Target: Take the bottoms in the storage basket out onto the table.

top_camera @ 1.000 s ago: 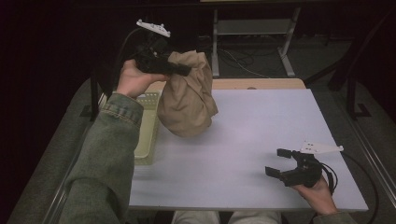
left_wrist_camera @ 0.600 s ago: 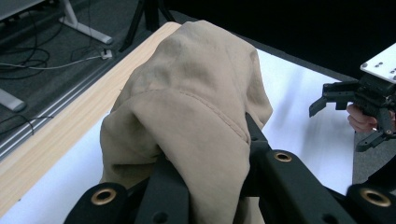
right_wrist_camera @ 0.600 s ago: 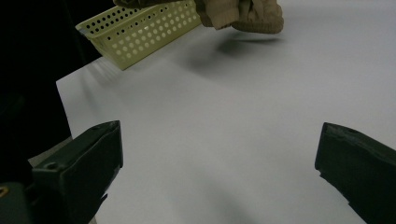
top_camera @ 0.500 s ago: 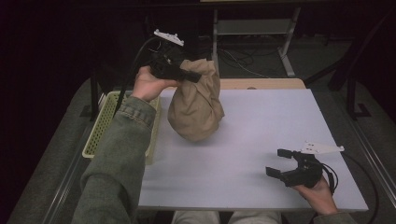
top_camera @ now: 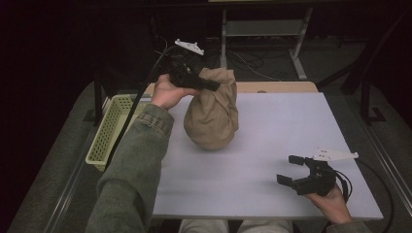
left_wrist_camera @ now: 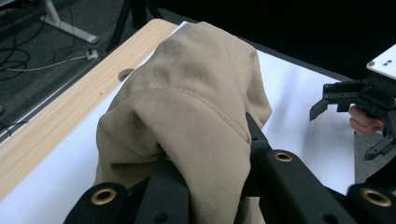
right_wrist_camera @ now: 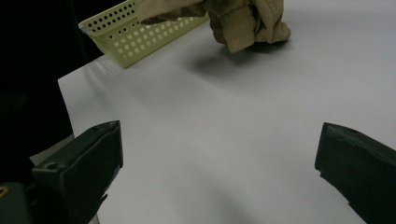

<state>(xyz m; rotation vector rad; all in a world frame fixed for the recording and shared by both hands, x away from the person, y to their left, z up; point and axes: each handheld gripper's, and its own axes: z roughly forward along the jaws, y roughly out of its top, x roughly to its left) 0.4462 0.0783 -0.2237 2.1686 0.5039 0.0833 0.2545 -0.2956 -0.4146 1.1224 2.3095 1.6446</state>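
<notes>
While the left gripper (top_camera: 206, 86) clamps its bunched top, the tan cloth (top_camera: 212, 116) hangs crumpled with its bottom on the white table (top_camera: 272, 136); right gripper (top_camera: 290, 170) gapes empty.

cloth bundle (top_camera: 212, 116) on table (top_camera: 272, 126), basket (top_camera: 111, 131) at its left edge.

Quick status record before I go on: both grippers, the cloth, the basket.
left gripper: shut on cloth, at its bunched top
cloth: tan, hanging in a bundle, bottom end on or just above the table
right gripper: open, nothing between its jaws, low over the table's near right corner
basket: pale green, at the table's left edge
</notes>
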